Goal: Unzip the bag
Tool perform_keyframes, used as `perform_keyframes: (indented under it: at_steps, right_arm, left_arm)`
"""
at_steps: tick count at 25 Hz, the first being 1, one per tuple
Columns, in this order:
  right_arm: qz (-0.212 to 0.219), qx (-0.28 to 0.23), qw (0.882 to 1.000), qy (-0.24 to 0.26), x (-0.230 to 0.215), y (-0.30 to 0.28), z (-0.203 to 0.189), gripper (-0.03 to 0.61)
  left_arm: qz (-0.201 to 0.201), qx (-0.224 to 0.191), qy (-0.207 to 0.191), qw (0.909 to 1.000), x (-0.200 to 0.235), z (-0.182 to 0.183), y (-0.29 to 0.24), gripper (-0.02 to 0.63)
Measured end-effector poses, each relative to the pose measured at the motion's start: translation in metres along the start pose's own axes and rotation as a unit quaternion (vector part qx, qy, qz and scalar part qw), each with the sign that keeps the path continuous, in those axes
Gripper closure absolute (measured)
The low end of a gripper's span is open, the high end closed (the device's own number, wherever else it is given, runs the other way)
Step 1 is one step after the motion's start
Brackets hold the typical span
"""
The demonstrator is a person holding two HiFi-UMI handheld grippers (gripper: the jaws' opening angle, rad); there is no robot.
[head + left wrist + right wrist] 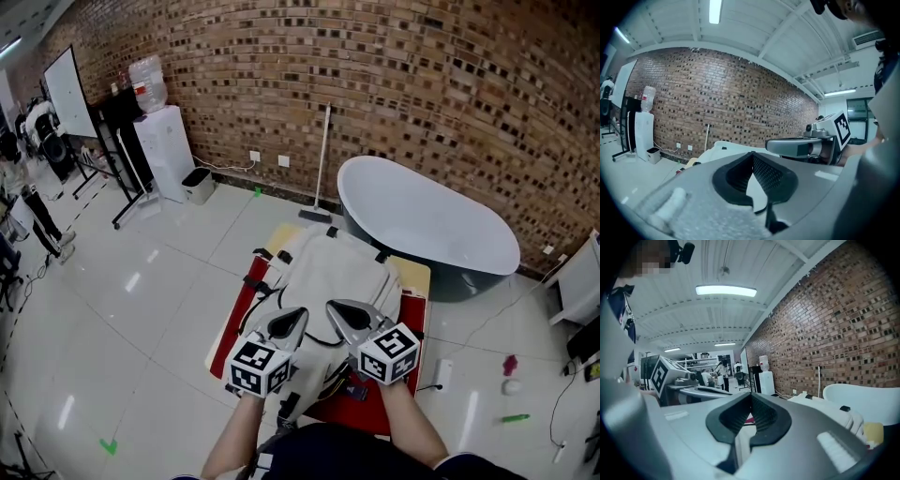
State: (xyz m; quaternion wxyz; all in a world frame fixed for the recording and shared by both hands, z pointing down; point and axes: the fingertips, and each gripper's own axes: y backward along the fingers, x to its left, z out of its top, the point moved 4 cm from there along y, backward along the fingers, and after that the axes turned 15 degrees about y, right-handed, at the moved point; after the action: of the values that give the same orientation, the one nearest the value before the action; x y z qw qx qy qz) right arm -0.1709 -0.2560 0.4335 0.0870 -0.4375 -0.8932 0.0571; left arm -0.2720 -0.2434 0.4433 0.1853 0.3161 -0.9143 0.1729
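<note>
- Head view: pale grey fabric backpack [328,272] lies flat on a red mat [242,323], just on the near side of the white oval bathtub [427,220]. One end of the backpack points at the tub, the other at the person.
- Left gripper [300,313] and right gripper [332,306] are side by side, close but apart. Both hang over the backpack end farthest from the tub, and both point toward the tub.
- Left gripper view: the black ribbed pads [764,172] meet at the tips, jaws closed, with nothing pinched between them. The backpack shows pale beyond, between the tips and the tub.
- Right gripper view: the tips are pressed together the same way, closed on nothing. The backpack, with its black buckles, lies to the right, on the tub side.
- Red-brown brick wall [422,84] runs behind the tub.
- White long-handled broom [323,159] leans on that wall, just left of the tub.
</note>
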Motion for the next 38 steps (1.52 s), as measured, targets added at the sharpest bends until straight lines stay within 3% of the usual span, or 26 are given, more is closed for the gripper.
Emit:
perform_keyframes:
  at_steps: [10, 38]
  right_arm:
    - [-0.01, -0.04, 0.999, 0.03, -0.007, 0.011, 0.04, 0.572]
    - [-0.017, -0.037, 0.999, 0.029, -0.025, 0.01, 0.043, 0.572]
  left_arm:
    - [-0.009, -0.027, -0.008, 0.9996, -0.017, 0.029, 0.001, 0.612]
    - [-0.02, -0.021, -0.009, 0.9996, -0.02, 0.033, -0.019, 0.612]
